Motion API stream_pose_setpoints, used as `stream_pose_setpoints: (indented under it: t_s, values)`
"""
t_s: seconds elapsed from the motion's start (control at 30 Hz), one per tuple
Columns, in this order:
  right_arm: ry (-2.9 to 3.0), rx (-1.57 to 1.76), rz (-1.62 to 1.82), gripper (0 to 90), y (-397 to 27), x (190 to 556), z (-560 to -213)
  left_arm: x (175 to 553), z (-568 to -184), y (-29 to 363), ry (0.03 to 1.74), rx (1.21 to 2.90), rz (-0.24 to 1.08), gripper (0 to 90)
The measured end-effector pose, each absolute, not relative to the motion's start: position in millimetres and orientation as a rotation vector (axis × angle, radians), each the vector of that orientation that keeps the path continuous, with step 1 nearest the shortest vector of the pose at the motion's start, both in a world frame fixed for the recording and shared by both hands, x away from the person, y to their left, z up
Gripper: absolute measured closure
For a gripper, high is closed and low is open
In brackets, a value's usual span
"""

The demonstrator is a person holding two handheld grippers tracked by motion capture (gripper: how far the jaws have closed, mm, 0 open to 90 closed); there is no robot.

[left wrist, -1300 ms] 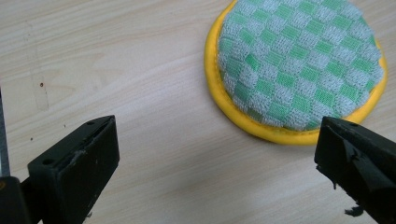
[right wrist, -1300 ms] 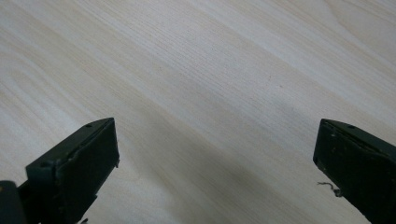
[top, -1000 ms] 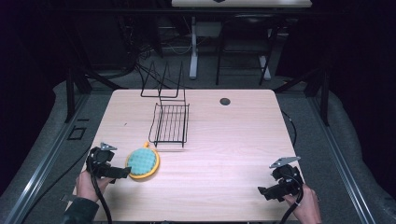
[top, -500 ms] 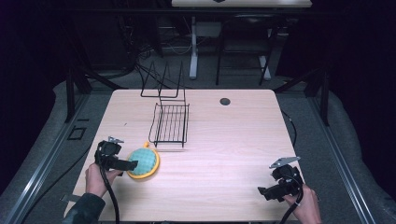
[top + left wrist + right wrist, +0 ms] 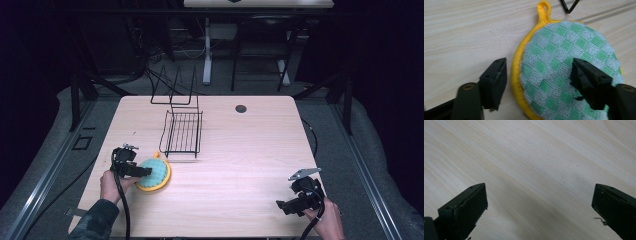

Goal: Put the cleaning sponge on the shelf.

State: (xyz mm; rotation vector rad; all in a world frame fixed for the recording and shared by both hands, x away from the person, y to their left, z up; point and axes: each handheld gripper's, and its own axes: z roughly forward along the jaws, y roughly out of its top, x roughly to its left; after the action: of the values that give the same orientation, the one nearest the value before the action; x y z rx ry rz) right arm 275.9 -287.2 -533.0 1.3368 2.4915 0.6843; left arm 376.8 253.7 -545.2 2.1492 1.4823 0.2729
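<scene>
While the person leans in from the near edge of the table (image 5: 240,150), the left gripper (image 5: 142,171) sits at the rim of a round pot holder (image 5: 155,173), green-checked with a yellow border, which lies flat on the wood just in front of a black wire rack (image 5: 182,132). Far off to the other side, the right gripper (image 5: 286,206) hovers over bare tabletop, well apart from the pot holder and the rack.

Along the left gripper's own jaws, the pot holder (image 5: 569,70) is seen close. The jaws stand apart and astride its edge: one finger is over the bare wood just outside the yellow border, the other over the checked cloth. Beyond the fingertips, the yellow hanging loop (image 5: 543,8) points away, and a corner of the rack (image 5: 570,5) lies just past it. Nothing is pinched yet, as far as I can judge.

To take it well, I would say the outer finger needs to slip under the border, since the cloth lies flat; closing from above would likely only bunch the fabric.

From the right gripper's view, its two jaws stand wide apart over plain wood grain, holding nothing between them.
</scene>
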Motion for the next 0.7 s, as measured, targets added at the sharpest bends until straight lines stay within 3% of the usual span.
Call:
stream_pose_setpoints:
  t_s: [0.07, 0.33, 0.7]
  values:
    - [2.493, 1.334, 0.684, 0.0, -287.1, 275.9, -533.2, 375.7, -546.1, 252.7, 1.476, 2.142, 0.266, 43.8]
    - [2.49, 1.333, 0.686, 0.0, -286.9, 275.4, -533.2, 370.9, -547.8, 249.7, 1.459, 2.149, 0.311, 61.3]
    - [2.491, 1.332, 0.685, 0.1, -287.2, 274.7, -532.2, 365.8, -548.3, 246.8, 1.419, 2.183, 0.425, 81.4]
